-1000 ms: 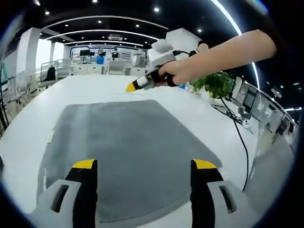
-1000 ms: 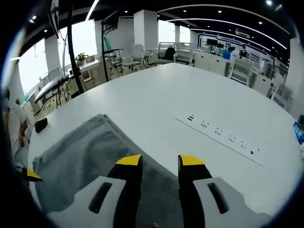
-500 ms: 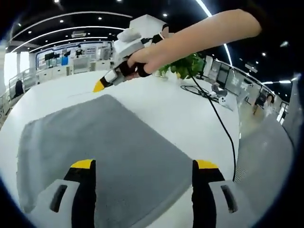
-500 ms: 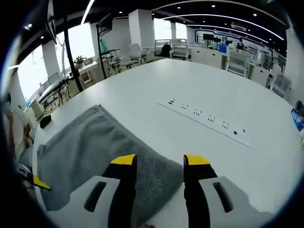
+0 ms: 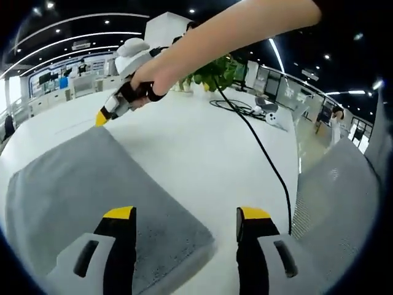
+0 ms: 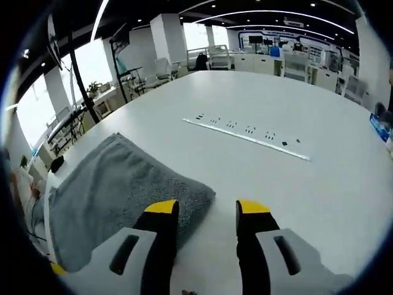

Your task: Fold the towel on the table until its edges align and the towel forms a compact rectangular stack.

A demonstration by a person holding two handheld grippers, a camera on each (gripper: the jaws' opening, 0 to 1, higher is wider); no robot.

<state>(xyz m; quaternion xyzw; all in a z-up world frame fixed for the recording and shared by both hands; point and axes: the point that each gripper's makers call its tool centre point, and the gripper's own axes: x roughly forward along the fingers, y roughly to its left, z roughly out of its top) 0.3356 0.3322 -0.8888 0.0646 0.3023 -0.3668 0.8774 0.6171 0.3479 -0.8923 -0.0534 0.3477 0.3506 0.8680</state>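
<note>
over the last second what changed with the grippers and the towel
Both grippers have drifted toward the towel's right-hand corners: the left gripper now straddles the near corner, and the right gripper sits over the far corner instead of over the cloth. The left gripper's gap has narrowed slightly. Nothing was grasped or released. The towel has stayed flat on the table, both grippers open.
</note>
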